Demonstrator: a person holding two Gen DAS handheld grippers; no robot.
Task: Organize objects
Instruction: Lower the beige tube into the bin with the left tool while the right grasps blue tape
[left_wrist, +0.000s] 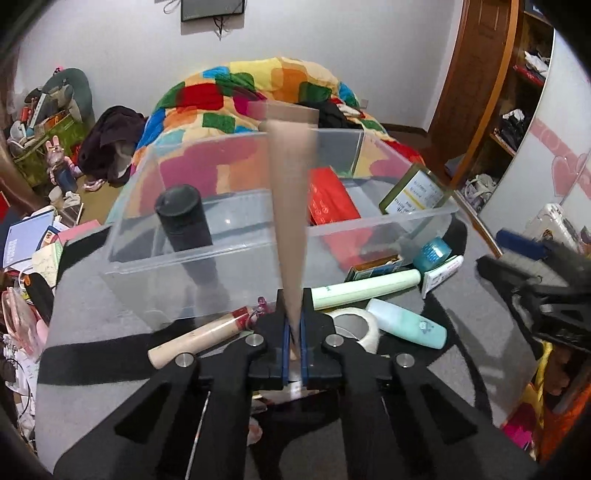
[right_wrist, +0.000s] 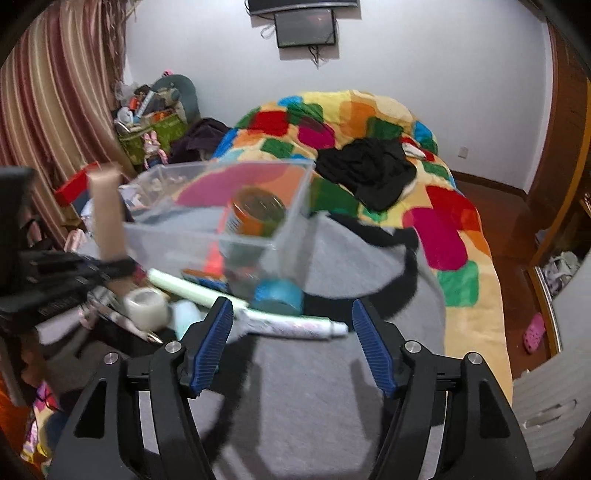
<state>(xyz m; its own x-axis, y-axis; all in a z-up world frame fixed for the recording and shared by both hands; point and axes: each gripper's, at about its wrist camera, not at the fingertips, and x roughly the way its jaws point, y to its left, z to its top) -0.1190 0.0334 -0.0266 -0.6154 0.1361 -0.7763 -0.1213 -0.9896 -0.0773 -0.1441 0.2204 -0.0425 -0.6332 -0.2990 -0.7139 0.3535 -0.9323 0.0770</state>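
Observation:
My left gripper (left_wrist: 294, 325) is shut on a thin tan card-like piece (left_wrist: 291, 206) that stands up in front of a clear plastic bin (left_wrist: 207, 251). The bin holds a black cylinder (left_wrist: 183, 218), a red box (left_wrist: 330, 195) and a green tin (left_wrist: 415, 192). My right gripper (right_wrist: 291, 325) is open and empty above the grey cloth, just short of a white tube (right_wrist: 303, 326) and a teal jar (right_wrist: 279, 293). The left gripper with the tan piece (right_wrist: 107, 214) shows at the left of the right wrist view.
Loose items lie by the bin: a wooden handle (left_wrist: 199, 334), a tape roll (left_wrist: 354, 326), a pale green tube (left_wrist: 365, 288), a mint bottle (left_wrist: 406, 323). A colourful quilt (right_wrist: 369, 122) covers the bed behind. Clutter fills the floor at left.

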